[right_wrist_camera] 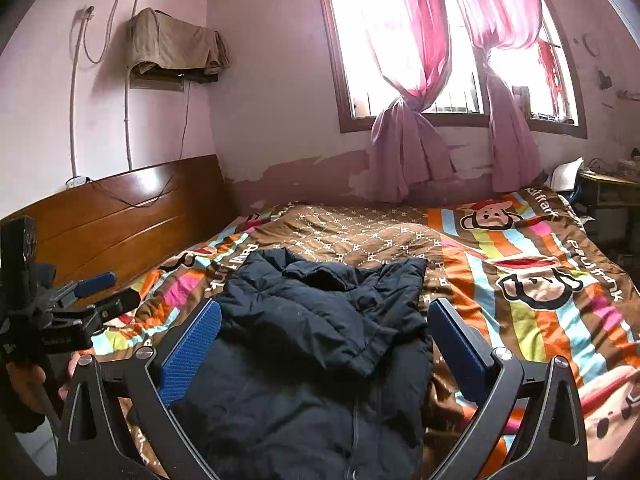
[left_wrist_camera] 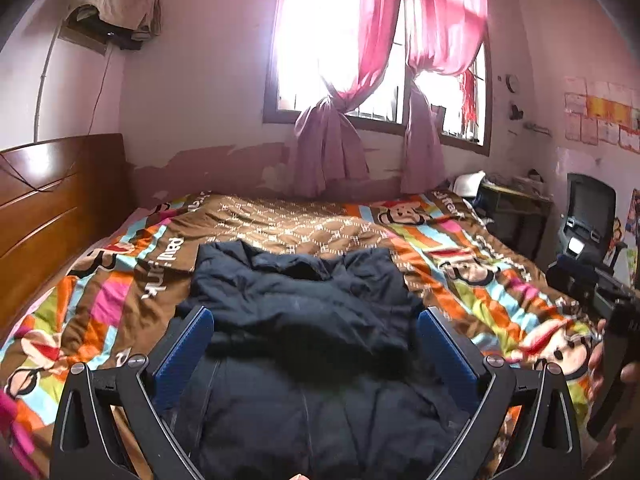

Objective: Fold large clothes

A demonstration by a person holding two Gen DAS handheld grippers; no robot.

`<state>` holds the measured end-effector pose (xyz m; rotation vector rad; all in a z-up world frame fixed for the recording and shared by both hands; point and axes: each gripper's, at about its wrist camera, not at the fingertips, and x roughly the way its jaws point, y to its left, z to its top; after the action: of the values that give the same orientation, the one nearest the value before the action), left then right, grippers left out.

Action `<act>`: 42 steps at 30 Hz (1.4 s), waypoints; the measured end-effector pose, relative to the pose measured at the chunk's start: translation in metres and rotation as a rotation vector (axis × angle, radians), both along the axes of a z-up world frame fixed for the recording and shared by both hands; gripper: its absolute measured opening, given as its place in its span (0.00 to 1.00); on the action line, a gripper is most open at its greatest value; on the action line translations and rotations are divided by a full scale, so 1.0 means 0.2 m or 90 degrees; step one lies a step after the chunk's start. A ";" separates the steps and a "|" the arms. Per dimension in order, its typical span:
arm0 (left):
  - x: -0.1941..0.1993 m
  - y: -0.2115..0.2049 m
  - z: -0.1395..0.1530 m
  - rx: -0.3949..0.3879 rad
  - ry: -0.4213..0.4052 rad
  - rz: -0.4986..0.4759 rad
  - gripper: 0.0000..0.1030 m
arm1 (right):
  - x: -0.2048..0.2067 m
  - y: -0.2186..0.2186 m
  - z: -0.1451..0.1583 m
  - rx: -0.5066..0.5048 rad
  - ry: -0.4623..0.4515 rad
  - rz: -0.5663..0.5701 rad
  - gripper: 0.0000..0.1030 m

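Observation:
A dark navy puffer jacket lies on the bed, its sleeves folded in across the body; it also shows in the right wrist view. My left gripper is open and empty, held above the jacket's near part, blue pads spread wide. My right gripper is open and empty, above the jacket's near right side. The left gripper shows at the left edge of the right wrist view. The right gripper shows in the left wrist view as a dark shape at the right edge.
The bed is covered by a colourful striped monkey-print quilt. A wooden headboard stands to the left. A window with pink curtains is behind. A desk and black chair stand at the right.

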<state>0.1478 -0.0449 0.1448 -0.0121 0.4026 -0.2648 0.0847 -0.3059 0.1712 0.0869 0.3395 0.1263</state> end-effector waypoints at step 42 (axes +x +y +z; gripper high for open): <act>-0.34 0.36 -0.90 0.233 0.178 -0.054 1.00 | -0.19 0.26 -1.01 -0.253 0.356 0.040 0.99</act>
<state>0.0805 0.0269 -0.0346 0.3311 0.7263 -0.2714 0.0469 -0.2547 -0.0306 -0.2880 0.9182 0.0937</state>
